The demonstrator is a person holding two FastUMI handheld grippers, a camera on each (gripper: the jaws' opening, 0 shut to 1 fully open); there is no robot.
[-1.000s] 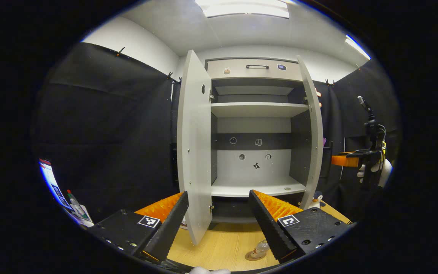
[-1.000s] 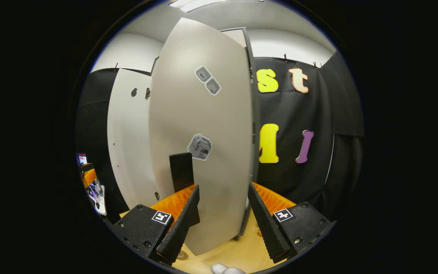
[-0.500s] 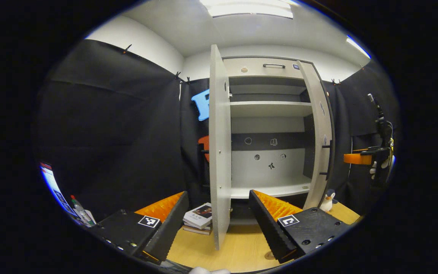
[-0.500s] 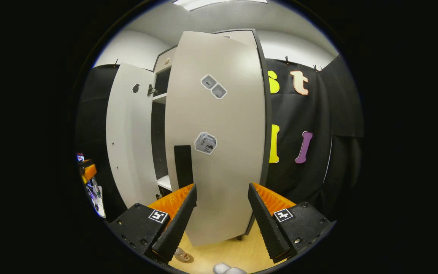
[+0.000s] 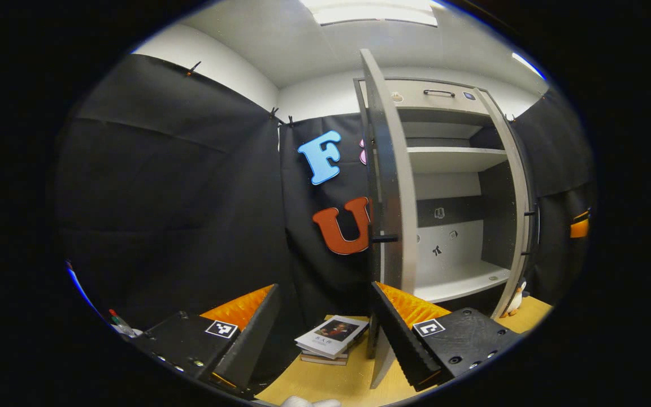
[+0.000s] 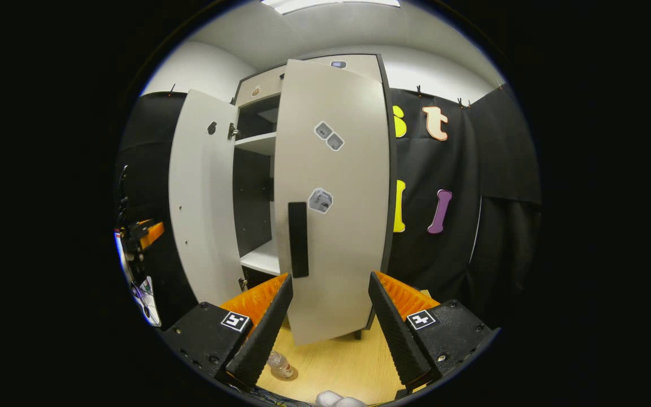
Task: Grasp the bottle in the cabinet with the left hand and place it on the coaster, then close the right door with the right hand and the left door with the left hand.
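Bottle [image 6: 280, 363] on coaster [image 6: 286, 373], doors ajar

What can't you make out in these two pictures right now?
- Coaster, right gripper view: hidden under the bottle and partly behind a finger.
- Right door latch gap, right gripper view: not visible, so full closure unclear.
- Book cover, left gripper view: too small to read.
- Small figurine, left gripper view: partly cut off by the cabinet.

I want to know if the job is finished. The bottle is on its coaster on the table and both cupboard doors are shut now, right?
Not quite. The bottle does stand on the coaster on the table, but neither door is shut. The right gripper view shows the right door partly closed and the left door wide open, with the shelves in view between them.
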